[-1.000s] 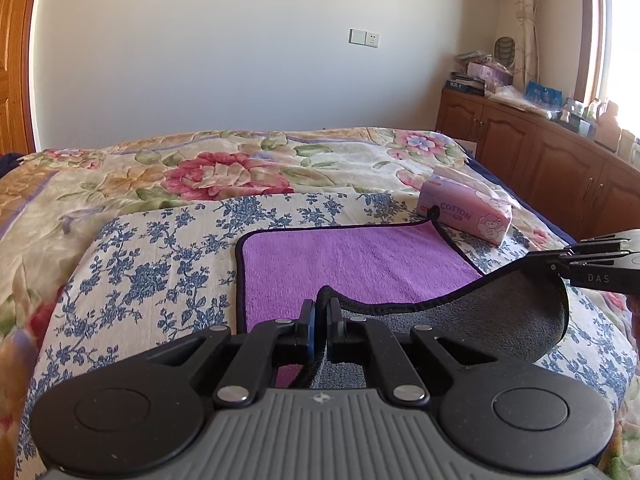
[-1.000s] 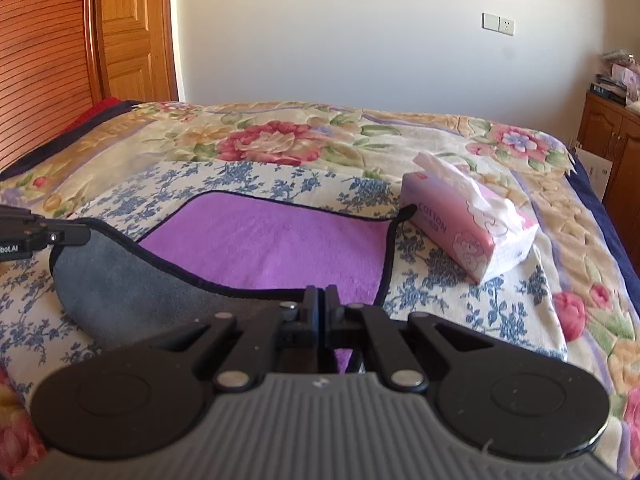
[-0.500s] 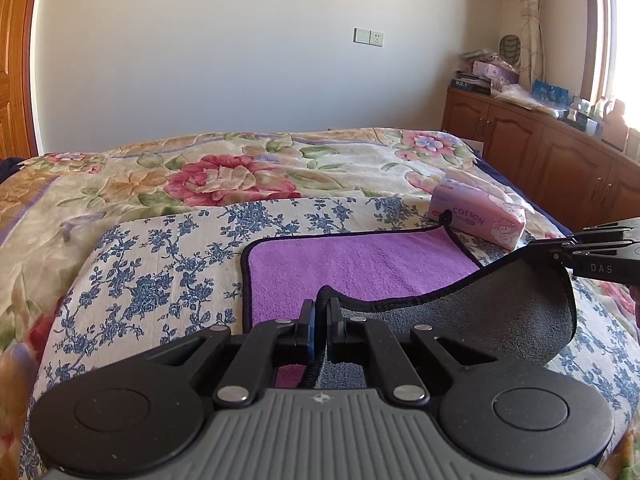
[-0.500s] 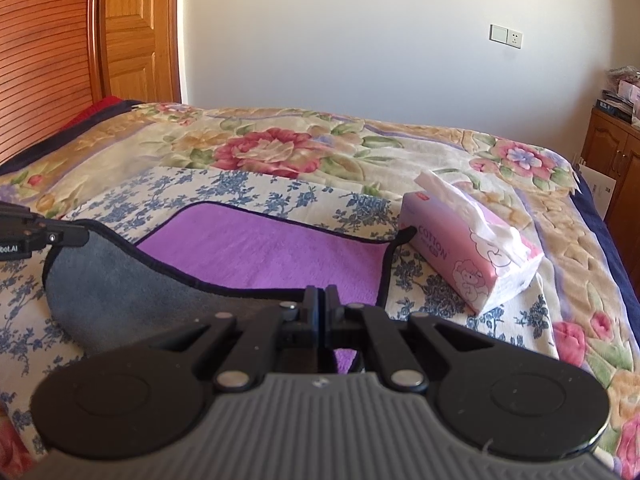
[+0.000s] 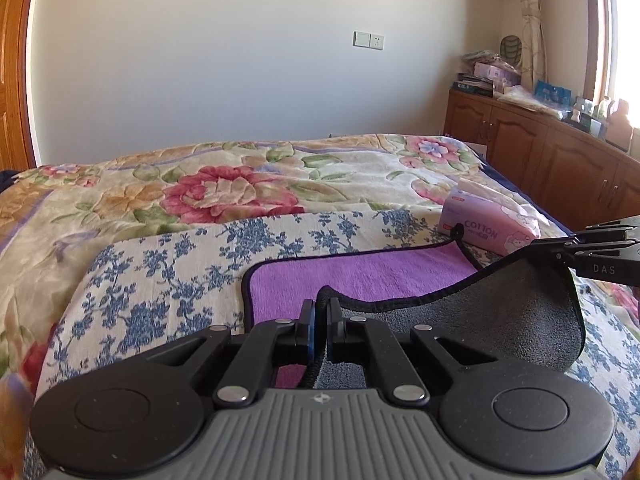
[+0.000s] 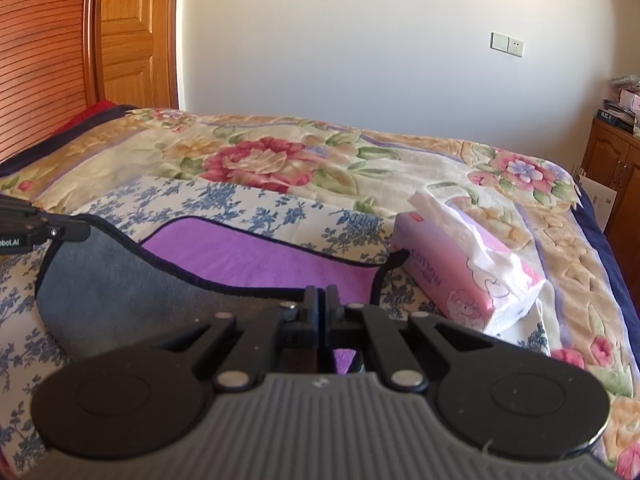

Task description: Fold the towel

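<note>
Tools [image 5: 321, 312] [image 6: 322, 300] clamped on towel [image 5: 360, 276] corners

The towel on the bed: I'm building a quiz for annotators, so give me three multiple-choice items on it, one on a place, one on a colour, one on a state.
1. Where does the tissue pack sit?
A. by the towel's far right corner
B. on top of the towel
C. on the cabinet

2. What colour is the towel's upper face?
A. green
B. purple
C. white

3. What is the state of the towel's near edge?
A. flat on the bed
B. rolled into a tube
C. lifted, pinched at both corners

Answers: 1 A, the pack lies on the bedspread beside that corner. 2 B, the flat part is purple and the raised underside grey. 3 C, the left gripper and right gripper are each shut on the black-trimmed edge.
</note>
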